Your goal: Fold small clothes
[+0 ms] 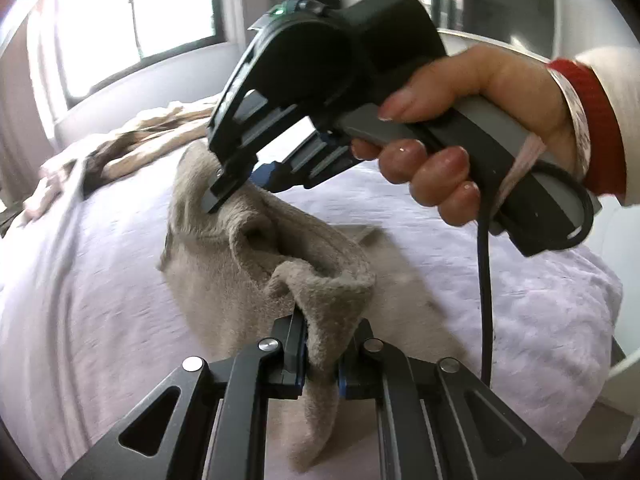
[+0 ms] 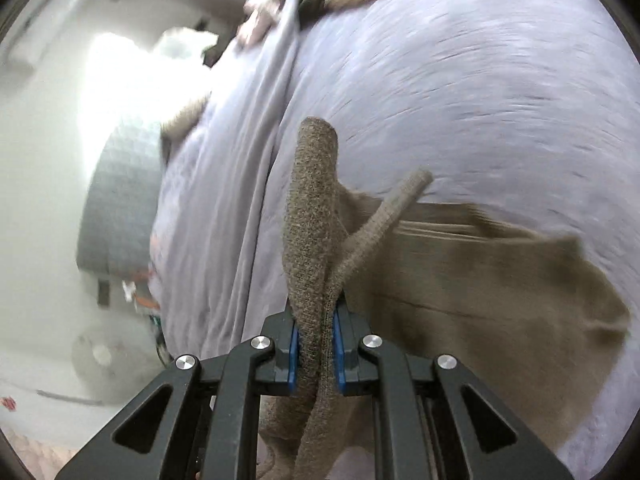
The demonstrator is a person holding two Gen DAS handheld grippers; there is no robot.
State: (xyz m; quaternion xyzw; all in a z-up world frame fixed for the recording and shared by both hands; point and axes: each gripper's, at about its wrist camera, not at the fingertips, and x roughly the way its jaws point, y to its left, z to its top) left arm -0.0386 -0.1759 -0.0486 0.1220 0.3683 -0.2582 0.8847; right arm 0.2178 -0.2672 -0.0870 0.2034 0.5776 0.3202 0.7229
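My left tool (image 1: 320, 356) is clamped on a bunched edge of the beige garment (image 1: 248, 264). The cloth passes between both fingers and hangs down below them in a narrow tail. From that grip the fabric rises forward into an open, cupped fold, then climbs to my right tool (image 1: 236, 188), which enters from the upper right of the left wrist view.

My right tool is likewise closed on the garment. In the right wrist view, two rolled bands of the same beige cloth (image 2: 316, 272) run through the gap between its blue-lined fingers (image 2: 294, 354) and stand up ahead of the tool (image 2: 316, 354). One band rises almost straight; the other leans off to the right. The rest of the garment spreads to the right of this tool, lying on the bed.

My right hand (image 1: 472, 120) wraps the grey handle, with a red cuff (image 1: 588, 120) at the wrist and a black cable (image 1: 486, 280) dropping below the handle.

The garment is held at two points, one per tool, with the right tool's grip higher and farther from me than the left tool's grip. Its lower part rests on the lilac bed sheet (image 1: 100, 280). The sheet is wrinkled. A second heap of tan and cream cloth (image 1: 132, 148) lies near the far edge of the bed, well apart from both tools, below a window (image 1: 132, 20).
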